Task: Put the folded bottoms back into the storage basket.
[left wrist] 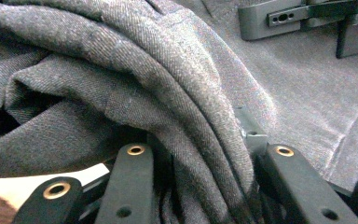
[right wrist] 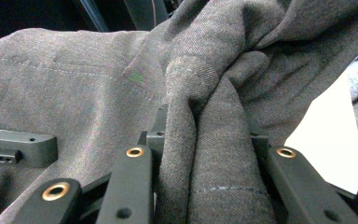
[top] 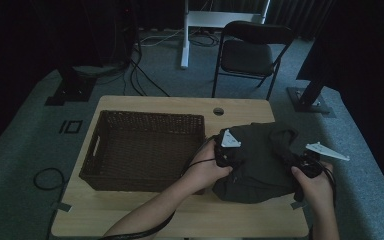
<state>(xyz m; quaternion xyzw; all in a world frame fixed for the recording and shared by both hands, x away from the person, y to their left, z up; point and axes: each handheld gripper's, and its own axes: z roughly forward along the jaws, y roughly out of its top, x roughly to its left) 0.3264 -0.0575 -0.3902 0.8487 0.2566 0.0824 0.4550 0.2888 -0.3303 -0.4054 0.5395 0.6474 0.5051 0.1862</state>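
Both grippers clamped on the grey garment (top: 260, 160) | left gripper (top: 226, 154), right gripper (top: 307, 167) | basket (top: 145, 150) sits left, left gripper nearer

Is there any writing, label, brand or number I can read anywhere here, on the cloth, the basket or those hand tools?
None: no readable text in these pictures.
Dark grey woven garment: stitching lines, no label or print.
Dark brown wicker basket: no tag or lettering.
Left gripper and right gripper: grey three-cornered plates bear small marks, too small to read.
Light wooden table: no writing.
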